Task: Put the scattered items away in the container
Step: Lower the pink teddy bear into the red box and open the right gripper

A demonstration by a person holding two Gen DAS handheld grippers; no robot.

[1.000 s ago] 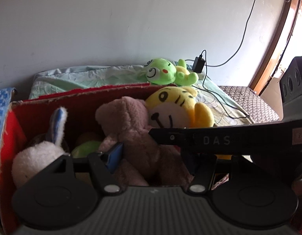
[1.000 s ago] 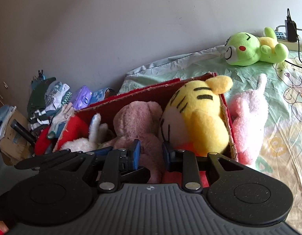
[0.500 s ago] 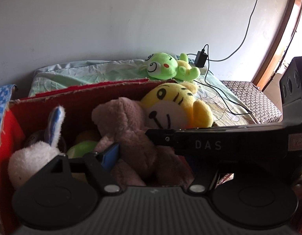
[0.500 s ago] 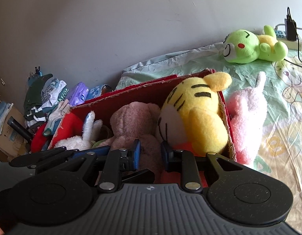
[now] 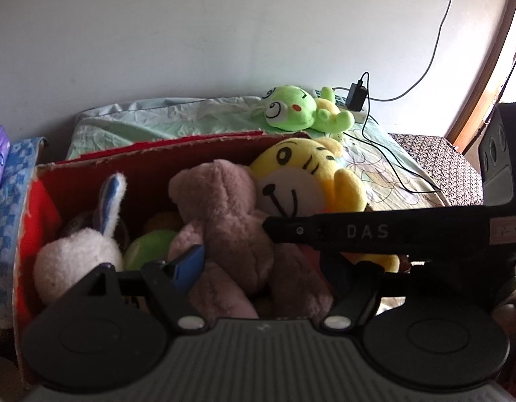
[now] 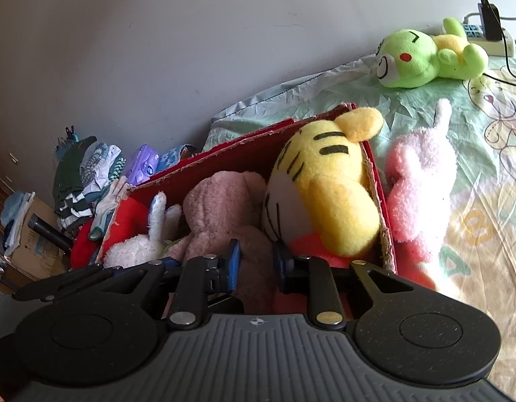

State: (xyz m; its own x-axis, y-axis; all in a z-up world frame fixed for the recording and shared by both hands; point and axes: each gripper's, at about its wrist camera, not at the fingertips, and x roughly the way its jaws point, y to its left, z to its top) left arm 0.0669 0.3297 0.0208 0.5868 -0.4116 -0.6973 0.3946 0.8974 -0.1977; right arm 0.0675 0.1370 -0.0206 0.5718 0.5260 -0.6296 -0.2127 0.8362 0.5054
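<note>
While my left tool (image 5: 261,268) spreads its jaws around the mauve bear (image 5: 231,221) without pressing it, my right tool (image 6: 254,263) is closed, apparently pinching that bear's plush. It lies in the red box (image 5: 191,150) beside the yellow tiger (image 6: 328,194); a green frog (image 6: 425,57) lies on the bed (image 6: 486,201).

plush toys (image 5: 224,221) in red box (image 5: 150,164)

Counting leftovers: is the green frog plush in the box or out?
Out. The green frog plush lies on the bedsheet by the wall, beyond the red box.
</note>
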